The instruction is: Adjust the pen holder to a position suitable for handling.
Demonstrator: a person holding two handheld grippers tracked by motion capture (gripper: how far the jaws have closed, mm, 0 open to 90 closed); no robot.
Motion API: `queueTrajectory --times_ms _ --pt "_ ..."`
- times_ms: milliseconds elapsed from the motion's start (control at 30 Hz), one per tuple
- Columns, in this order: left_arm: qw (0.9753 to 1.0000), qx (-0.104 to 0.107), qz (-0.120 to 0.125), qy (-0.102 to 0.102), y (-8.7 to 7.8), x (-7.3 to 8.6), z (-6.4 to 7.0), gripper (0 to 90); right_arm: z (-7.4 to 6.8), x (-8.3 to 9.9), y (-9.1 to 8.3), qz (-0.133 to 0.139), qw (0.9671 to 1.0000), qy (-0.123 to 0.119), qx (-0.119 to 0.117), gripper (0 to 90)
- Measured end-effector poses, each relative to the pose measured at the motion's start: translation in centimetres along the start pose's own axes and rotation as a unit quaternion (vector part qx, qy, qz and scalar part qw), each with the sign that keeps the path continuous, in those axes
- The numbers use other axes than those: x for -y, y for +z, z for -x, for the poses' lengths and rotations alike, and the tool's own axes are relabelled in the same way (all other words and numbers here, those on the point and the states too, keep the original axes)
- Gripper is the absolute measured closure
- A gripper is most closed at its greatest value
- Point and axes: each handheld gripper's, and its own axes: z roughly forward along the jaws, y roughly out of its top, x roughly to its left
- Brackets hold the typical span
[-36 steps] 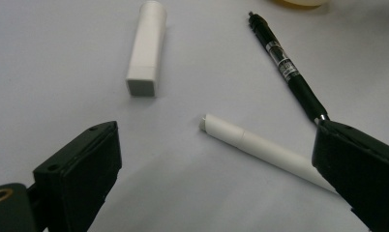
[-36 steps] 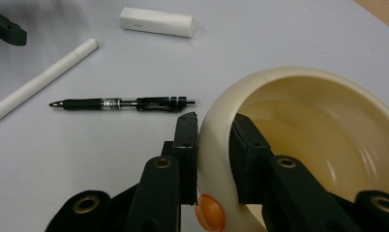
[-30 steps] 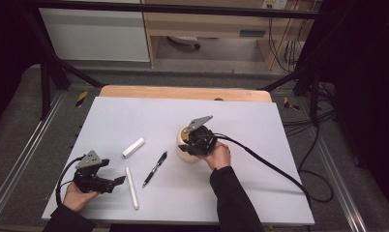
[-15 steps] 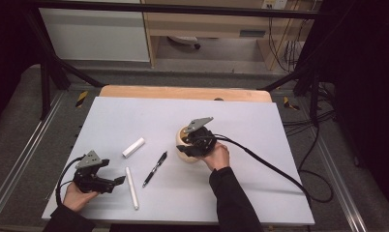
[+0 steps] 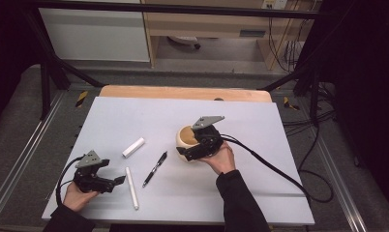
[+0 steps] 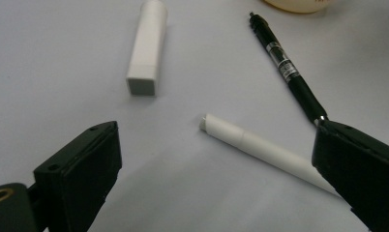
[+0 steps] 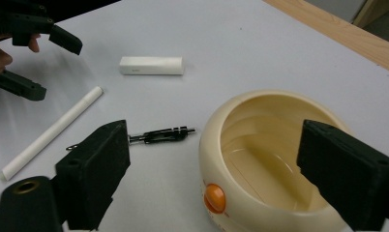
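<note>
A cream bowl (image 5: 183, 134) with an orange button (image 7: 215, 197) stands mid-table. My right gripper (image 5: 188, 147) hovers right at it, open; in the right gripper view (image 7: 214, 130) the empty bowl (image 7: 275, 159) lies between and just ahead of the wide jaws. A black pen (image 5: 155, 168) lies left of the bowl. Near the front left edge my left gripper (image 5: 112, 171) is open. In the left gripper view (image 6: 216, 130) a long white stick (image 6: 260, 147) lies on the table between its jaws, untouched. A short white block (image 6: 146, 46) lies beyond it, and the pen (image 6: 287, 67) is off to the right.
The pale table top (image 5: 260, 145) has bare room at the right and the back. A wooden strip (image 5: 183, 93) runs along its far edge. A black cable (image 5: 275, 169) trails from the right gripper across the right side. Metal frame rails (image 5: 18, 159) flank the table.
</note>
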Motion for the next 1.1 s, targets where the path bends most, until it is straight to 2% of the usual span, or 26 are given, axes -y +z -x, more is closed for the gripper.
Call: queueTrajectory --times_ms 200,333,400,467,533,633,667,800,933,967,1100 --pt "1.0 -0.001 -0.002 0.006 -0.1 0.0 0.1 3.7 -0.4 0.7 -1.3 0.011 0.9999 0.0 0.013 4.9" --pt "1.0 0.0 -0.002 0.007 -0.1 -0.1 0.3 3.7 -0.3 1.9 -1.9 0.003 0.9999 0.011 0.012 3.4" --pt "1.0 -0.002 -0.001 0.006 -0.1 -0.2 0.3 3.7 -0.2 2.7 -2.3 -0.007 0.9997 0.011 0.021 2.4" --pt "1.0 -0.003 -0.001 0.004 -0.1 -0.2 0.3 3.7 0.1 3.3 -2.6 -0.006 0.9995 0.016 0.026 2.2" --pt "1.0 -0.004 -0.001 0.004 -0.1 -0.2 0.3 3.7 0.5 4.7 -3.0 0.003 0.9991 0.033 0.026 2.2" --pt "1.0 -0.005 -0.002 0.008 -0.1 -0.4 0.5 3.7 0.7 5.3 -3.2 0.003 0.9989 0.037 0.027 1.8" --pt "0.9999 -0.006 -0.002 0.008 -0.2 -0.4 0.6 3.7 0.9 6.2 -3.6 0.007 0.9986 0.043 0.032 1.6" --pt "0.9999 -0.008 0.0 0.01 -0.2 -0.7 0.9 3.7 1.4 7.8 -4.1 0.015 0.9976 0.061 0.029 1.6" --pt "0.9999 -0.007 -0.002 0.011 0.0 -0.9 1.3 3.7 1.6 8.8 -4.5 0.021 0.9973 0.064 0.028 1.3" --pt "0.9999 -0.006 -0.003 0.012 0.2 -1.1 1.5 3.7 1.9 9.6 -4.8 0.026 0.9967 0.072 0.027 1.3" --pt "0.9999 -0.004 -0.004 0.012 0.4 -1.4 2.0 3.7 2.1 10.5 -5.1 0.026 0.9959 0.082 0.031 1.1"
